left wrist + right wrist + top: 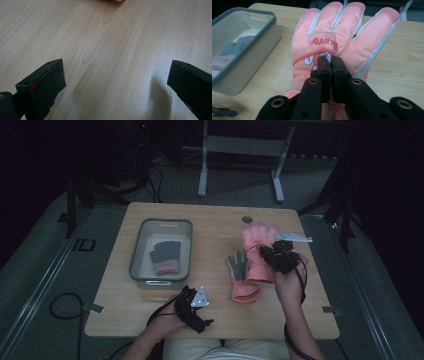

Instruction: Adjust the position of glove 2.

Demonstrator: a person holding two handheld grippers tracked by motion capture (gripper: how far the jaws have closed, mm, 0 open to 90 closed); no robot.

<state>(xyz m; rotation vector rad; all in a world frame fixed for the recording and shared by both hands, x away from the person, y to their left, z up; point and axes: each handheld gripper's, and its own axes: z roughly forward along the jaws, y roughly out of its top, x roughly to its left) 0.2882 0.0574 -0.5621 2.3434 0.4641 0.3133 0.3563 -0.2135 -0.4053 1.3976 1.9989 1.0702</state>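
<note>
A pink winter glove (342,27) lies back-up on the wooden table (210,230), fingers pointing away; it also shows in the high view (257,240). My right gripper (333,62) is shut and pinches the fabric on the glove's back; in the high view it (271,253) sits over the glove's right side. A second glove (241,276) lies palm-up just to the left, grey palm and pink cuff. My left gripper (115,75) is open over bare wood near the front edge (196,301), nothing between its jaws.
A grey-rimmed plastic bin (135,255) stands at the left of the table and holds another grey and pink glove (165,256). In the right gripper view the bin (249,45) is at the left. A table frame (240,150) stands on the floor beyond.
</note>
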